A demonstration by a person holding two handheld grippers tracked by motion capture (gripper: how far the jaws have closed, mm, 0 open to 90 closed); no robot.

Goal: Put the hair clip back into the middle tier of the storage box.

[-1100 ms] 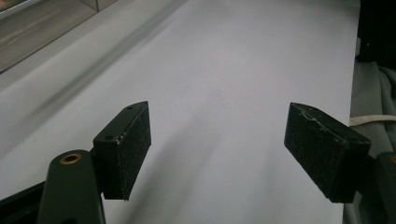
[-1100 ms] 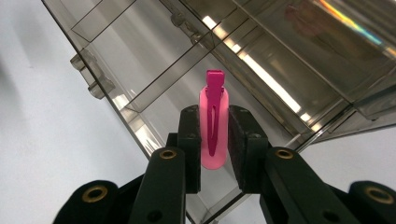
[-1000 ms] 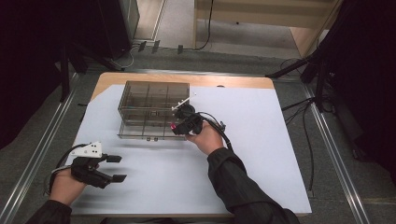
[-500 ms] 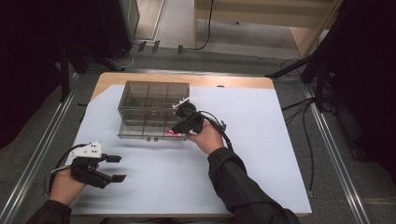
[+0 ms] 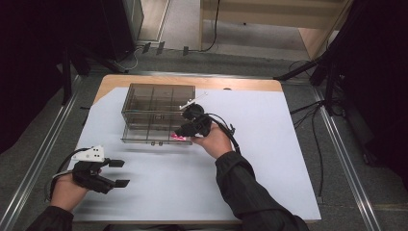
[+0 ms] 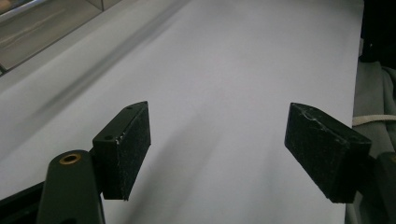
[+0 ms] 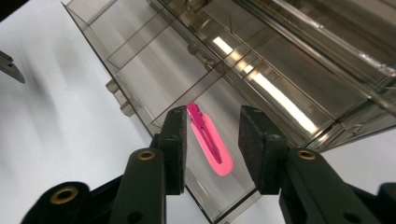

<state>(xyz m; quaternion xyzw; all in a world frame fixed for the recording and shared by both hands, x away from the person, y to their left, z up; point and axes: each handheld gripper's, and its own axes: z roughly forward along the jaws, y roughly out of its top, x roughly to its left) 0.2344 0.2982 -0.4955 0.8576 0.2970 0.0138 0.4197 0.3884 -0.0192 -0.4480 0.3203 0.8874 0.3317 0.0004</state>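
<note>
High view: the right gripper [image 5: 186,129] is held at about the centre of the table, its hand [image 5: 215,142] reaching in from 5 o'clock with the forearm in a dark sleeve. Its jaws point toward 9 o'clock into the open front drawer of a smoky clear organiser [image 5: 156,103]. A pink clip [image 5: 178,137] lies in that drawer's right end, just below the jaws. The left gripper [image 5: 117,173] rests at 8 o'clock on the white sheet [image 5: 269,154], well apart from the organiser, its hand [image 5: 67,190] coming in from the bottom edge, jaws spread and pointing toward 3 o'clock. The sheet covers a wooden table [image 5: 144,80]; grey floor, metal rails and cables surround it.

Left gripper view: both black pads [image 6: 128,149] stand wide apart over bare white sheet with nothing between them. The organiser's edge shows at 11 o'clock.

Right gripper view: the jaws have just been opening and stand partly spread above the drawer. The pink clip [image 7: 210,140] lies flat on the drawer floor in the gap between them, touched by neither pad, in the compartment nearest the drawer's corner. Dividers run off toward 11 o'clock.
</note>
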